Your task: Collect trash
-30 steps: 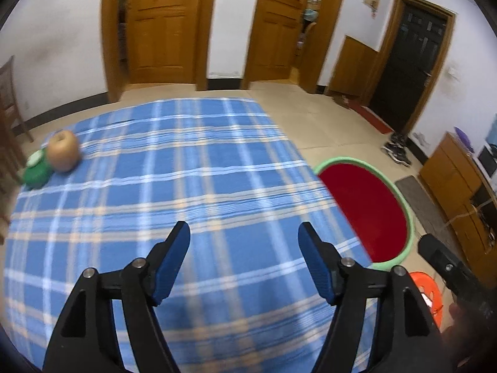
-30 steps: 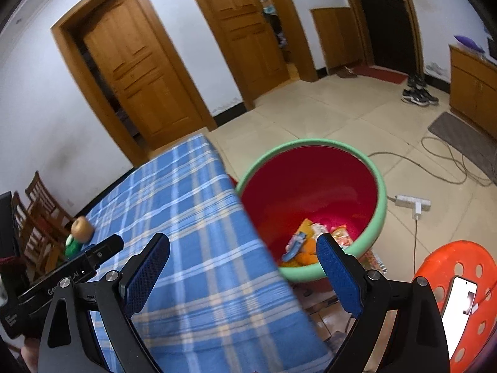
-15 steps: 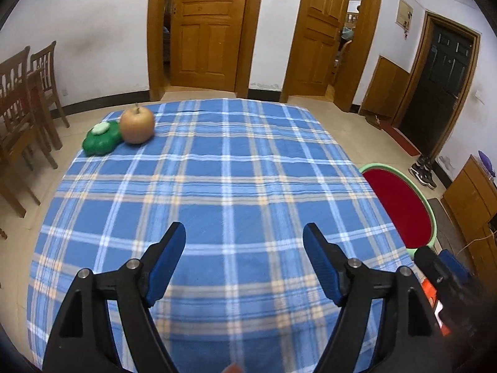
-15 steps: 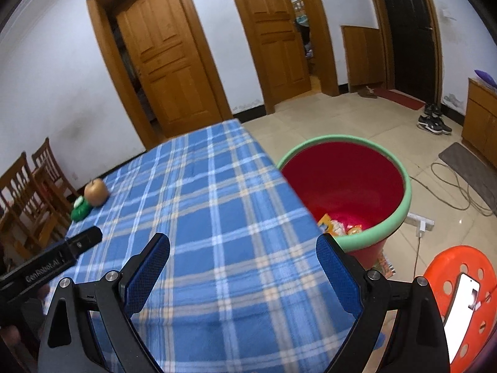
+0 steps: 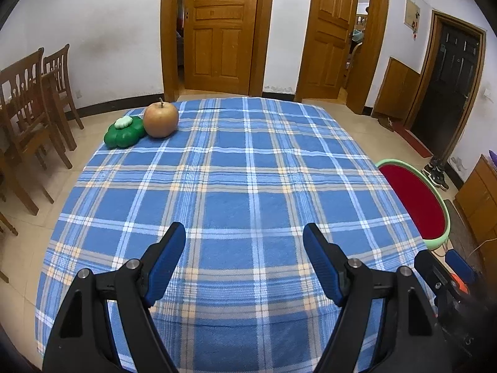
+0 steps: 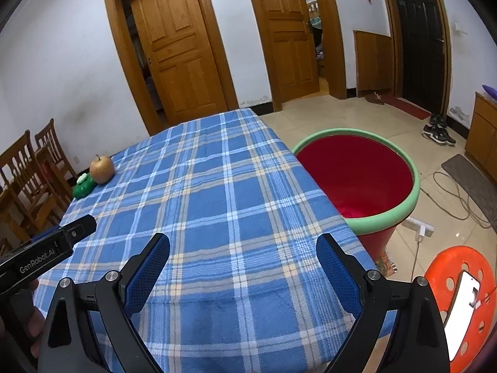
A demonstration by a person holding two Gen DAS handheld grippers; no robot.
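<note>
A red bin with a green rim (image 6: 357,168) stands on the floor at the right edge of the table; it also shows in the left wrist view (image 5: 413,195). Its contents are hidden from here. The table's blue plaid cloth (image 5: 248,186) holds an apple (image 5: 161,119) and a green flower-shaped object (image 5: 124,131) at the far left corner; both also show in the right wrist view, the apple (image 6: 101,169) beside the green object (image 6: 83,186). My left gripper (image 5: 243,261) is open and empty above the near part of the cloth. My right gripper (image 6: 242,267) is open and empty, near the front edge.
Wooden chairs (image 5: 28,112) stand left of the table. An orange stool (image 6: 459,292) with a phone (image 6: 462,307) on it stands at the lower right. A power strip (image 6: 419,227) and cables lie on the floor by the bin. Doors line the far wall.
Both grippers have pulled back and up from the bin side toward the table's near edge. The views now take in the whole cloth. The bin's inside has dropped out of sight.
</note>
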